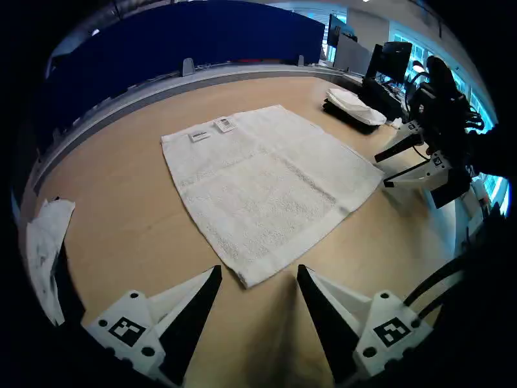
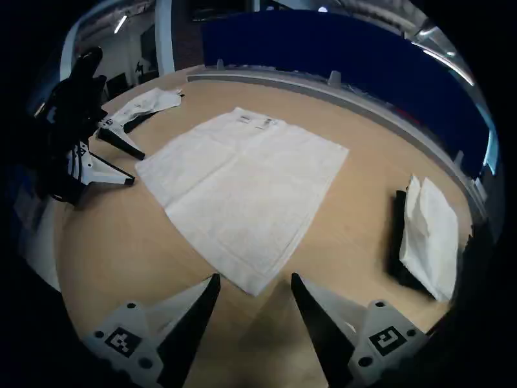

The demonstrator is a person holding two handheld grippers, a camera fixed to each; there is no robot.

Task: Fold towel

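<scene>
Both low, facing adjacent corners, sharing towel (image 1: 265, 187)

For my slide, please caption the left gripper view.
Open left gripper faces a corner of the white towel spread flat on the wooden table.

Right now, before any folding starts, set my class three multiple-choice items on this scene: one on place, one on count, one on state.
1. Where is the towel? A. crumpled in a heap B. spread flat on the table C. rolled up
2. How many labels sit at its far edge? A. one B. two C. four
3. The left gripper is: A. open B. shut on the towel C. shut on a label
Answers: 1 B, it lies unfolded on the wood; 2 B, two small tags lie side by side; 3 A, its jaws stand wide apart.
</scene>
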